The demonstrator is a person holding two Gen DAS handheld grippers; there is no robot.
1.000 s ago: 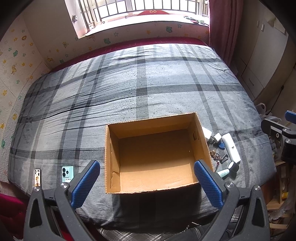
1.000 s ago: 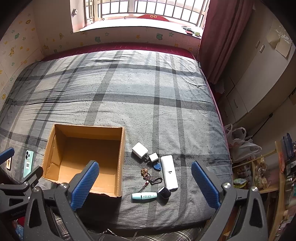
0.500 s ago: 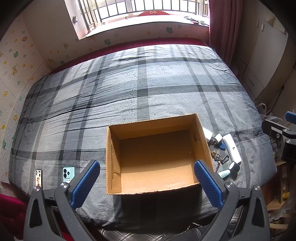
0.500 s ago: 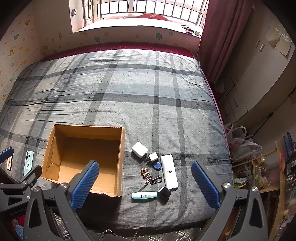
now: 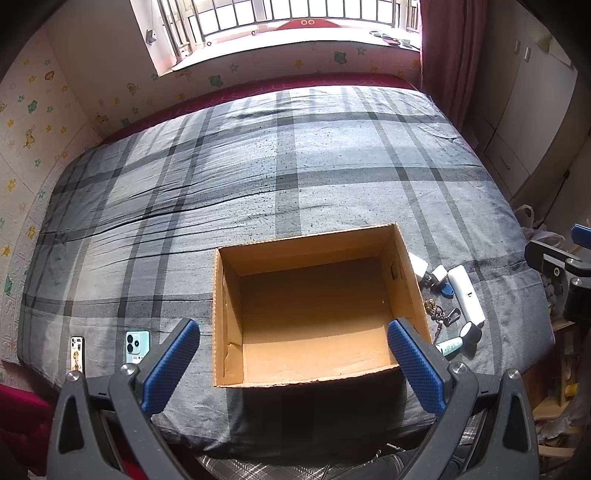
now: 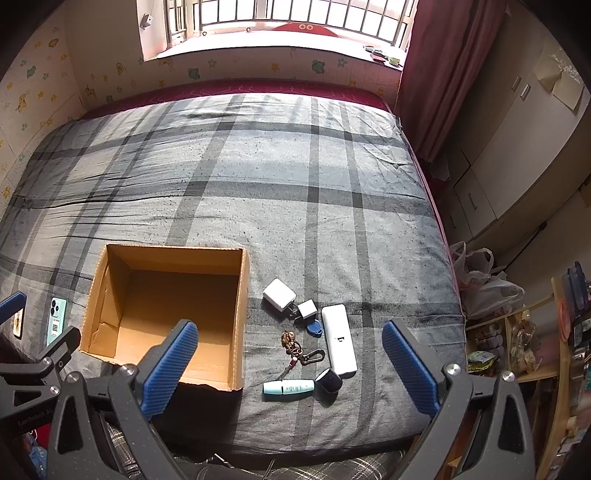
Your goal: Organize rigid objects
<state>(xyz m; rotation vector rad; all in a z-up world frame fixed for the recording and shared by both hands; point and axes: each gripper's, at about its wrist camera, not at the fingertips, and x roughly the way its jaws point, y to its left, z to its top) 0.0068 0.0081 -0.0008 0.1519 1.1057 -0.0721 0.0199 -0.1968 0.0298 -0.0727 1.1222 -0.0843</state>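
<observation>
Your left gripper [image 5: 291,365] hangs with its blue textured fingers [image 5: 170,365] spread wide and nothing between them, above the near edge of the open brown cardboard box [image 5: 317,306]. Your right gripper [image 6: 291,365] is just as wide apart and holds nothing, hovering over the small items beside the box's right wall.

That cluster lies on the bed just right of the box: a white square charger block [image 6: 279,294] touching a smaller white cube plug [image 6: 307,308], a blue oval key fob [image 6: 314,328] just beside them, a long white rounded bar [image 6: 338,340], a brass-coloured keychain with a dark carabiner clip [image 6: 301,349], a pale teal tube lying on its side [image 6: 289,387] and a small dark round cap [image 6: 328,380] touching the bar's near end. On the box's other side, well apart, lie a teal phone face down [image 5: 137,347] and a slim phone with a picture case [image 5: 77,356] near the bed's edge.

The box has plain corrugated walls, a ragged near rim and a bare floor.

Everything rests on a grey plaid bedsheet [image 5: 295,166], lightly creased on the left, over a dark red mattress [image 5: 258,86]. Past it, you see cream wallpaper with small cartoon prints [image 5: 37,122], a barred window [image 5: 295,14], a maroon curtain [image 6: 436,81] and pale wardrobe doors [image 6: 517,140]. White plastic bags [image 6: 480,280] sit on the floor at the right.
</observation>
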